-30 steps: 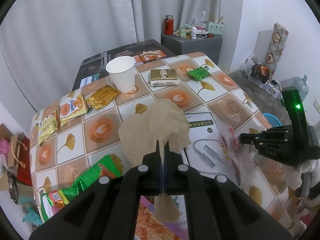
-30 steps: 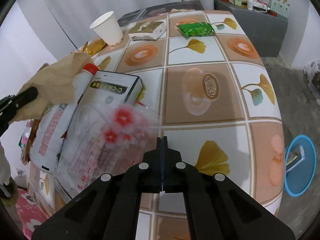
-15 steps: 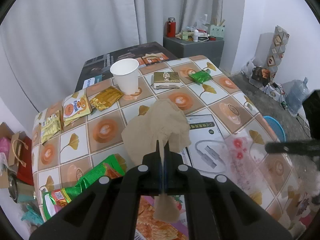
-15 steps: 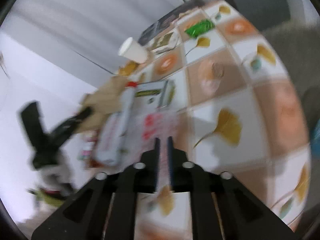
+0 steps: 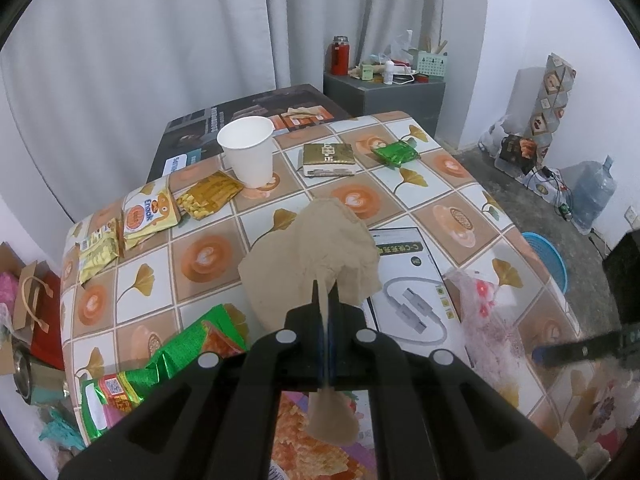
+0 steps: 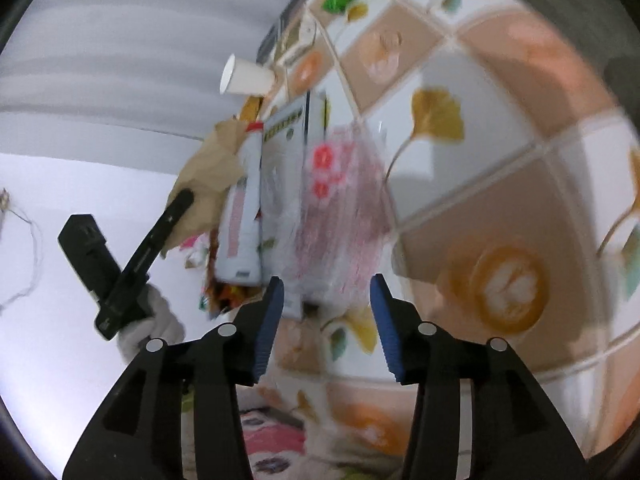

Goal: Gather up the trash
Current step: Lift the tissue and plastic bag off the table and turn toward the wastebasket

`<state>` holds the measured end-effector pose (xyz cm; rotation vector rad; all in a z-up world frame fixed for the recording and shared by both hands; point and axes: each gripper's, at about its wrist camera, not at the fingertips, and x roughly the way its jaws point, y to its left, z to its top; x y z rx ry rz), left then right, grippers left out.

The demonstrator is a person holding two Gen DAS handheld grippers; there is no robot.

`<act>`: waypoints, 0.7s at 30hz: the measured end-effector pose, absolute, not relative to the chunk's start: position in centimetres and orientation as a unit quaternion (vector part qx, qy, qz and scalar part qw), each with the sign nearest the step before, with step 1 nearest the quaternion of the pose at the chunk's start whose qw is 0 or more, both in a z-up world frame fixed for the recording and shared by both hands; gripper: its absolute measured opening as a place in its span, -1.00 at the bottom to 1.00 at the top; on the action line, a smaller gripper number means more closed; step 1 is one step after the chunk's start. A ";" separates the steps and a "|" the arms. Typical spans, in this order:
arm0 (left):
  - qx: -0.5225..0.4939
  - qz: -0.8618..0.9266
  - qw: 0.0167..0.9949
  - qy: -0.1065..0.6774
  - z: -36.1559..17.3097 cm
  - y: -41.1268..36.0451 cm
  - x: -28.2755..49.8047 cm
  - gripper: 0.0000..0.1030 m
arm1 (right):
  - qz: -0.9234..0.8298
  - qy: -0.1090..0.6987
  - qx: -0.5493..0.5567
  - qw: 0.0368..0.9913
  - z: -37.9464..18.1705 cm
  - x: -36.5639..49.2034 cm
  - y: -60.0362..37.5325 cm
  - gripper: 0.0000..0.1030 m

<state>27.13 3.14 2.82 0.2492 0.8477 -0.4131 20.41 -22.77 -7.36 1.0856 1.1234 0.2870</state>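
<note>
My left gripper is shut on a crumpled brown paper and holds it above the tiled table. My right gripper is open and empty, its jaws wide apart just before a clear plastic bag with red flowers. That bag also shows at the right in the left wrist view, beside a white cable box. The left gripper and the paper show at the left of the right wrist view.
A white paper cup, a gold packet, yellow snack packs, a gold box, a small green pack and a green wrapper lie on the table. A blue basket stands on the floor at right.
My right gripper has opened and rolled sideways, now at the flowered bag. My left gripper has risen a little with the brown paper still held.
</note>
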 end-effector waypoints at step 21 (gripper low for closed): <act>0.097 -0.200 0.886 0.408 2.6 4.5 26.7 -0.97 | -0.001 0.454 0.726 0.517 -12.0 20.3 -21.4 0.04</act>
